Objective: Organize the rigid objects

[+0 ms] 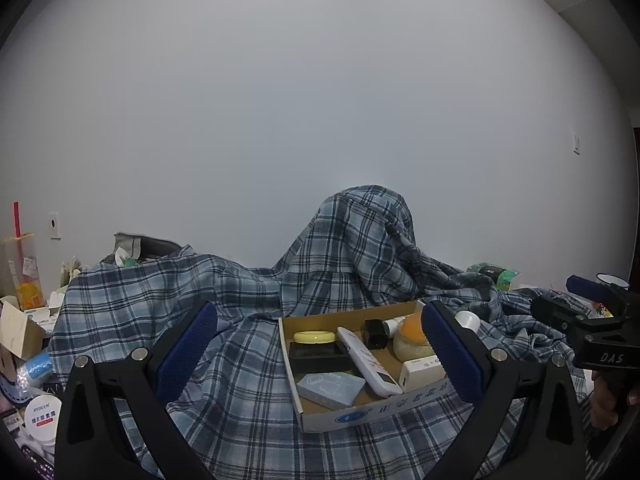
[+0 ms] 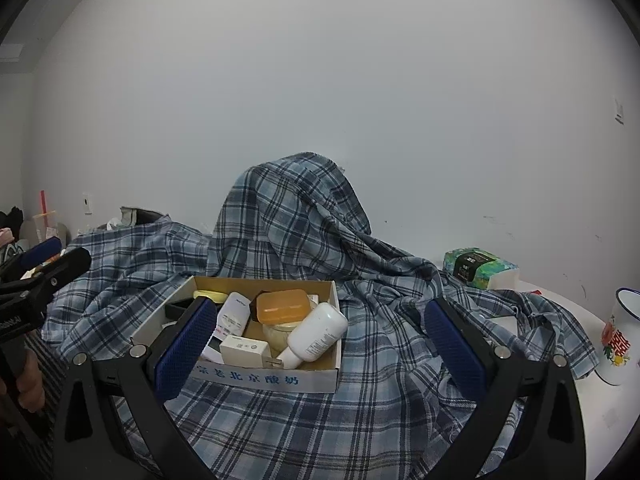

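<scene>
Both tools spread wide and empty, hovering over a packed box

Left tool (image 1: 320, 344) and right tool (image 2: 320, 336) near cardboard box (image 2: 264, 376) on plaid cloth (image 2: 360, 420); white bottle (image 2: 316, 336) tilted against box wall, liable to roll out if nudged; soft cloth may let box slide or tip

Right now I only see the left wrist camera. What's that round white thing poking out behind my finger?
Observer: That's a white bottle. It lies tilted in the box, with its cap end down.
Operator: Is there anything further right, outside the box?
Observer: Yes, a white mug with red flowers stands upright just past the cloth.
Operator: Are the other fingers holding something?
Observer: No. The right fingers are wide open with nothing between them.
</scene>
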Available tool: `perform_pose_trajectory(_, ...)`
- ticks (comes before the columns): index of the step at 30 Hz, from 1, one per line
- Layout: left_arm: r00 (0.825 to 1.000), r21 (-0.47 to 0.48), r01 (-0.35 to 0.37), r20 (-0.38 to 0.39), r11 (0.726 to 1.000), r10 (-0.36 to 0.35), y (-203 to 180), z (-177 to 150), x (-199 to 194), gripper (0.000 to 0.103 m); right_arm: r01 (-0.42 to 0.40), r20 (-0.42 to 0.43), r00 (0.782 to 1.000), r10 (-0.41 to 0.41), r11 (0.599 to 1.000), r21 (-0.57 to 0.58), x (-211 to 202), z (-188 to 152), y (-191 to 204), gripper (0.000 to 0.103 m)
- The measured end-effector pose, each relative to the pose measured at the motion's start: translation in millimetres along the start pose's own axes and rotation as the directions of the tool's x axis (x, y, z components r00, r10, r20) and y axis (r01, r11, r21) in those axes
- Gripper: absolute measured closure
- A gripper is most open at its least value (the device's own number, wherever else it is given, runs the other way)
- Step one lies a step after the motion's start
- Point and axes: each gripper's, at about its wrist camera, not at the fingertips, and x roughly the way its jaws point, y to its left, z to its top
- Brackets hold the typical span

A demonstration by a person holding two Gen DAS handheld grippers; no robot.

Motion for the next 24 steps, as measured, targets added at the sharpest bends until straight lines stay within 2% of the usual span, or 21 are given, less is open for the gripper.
perform_pose_trajectory(24,1.000,0.004,-0.005,0.010,1.000,0.005,-0.5,2.1,-2.0,0.000,-0.003,0.010,1.000,0.004,1.000,-0.011,-0.5,0.0,1.6,0.000)
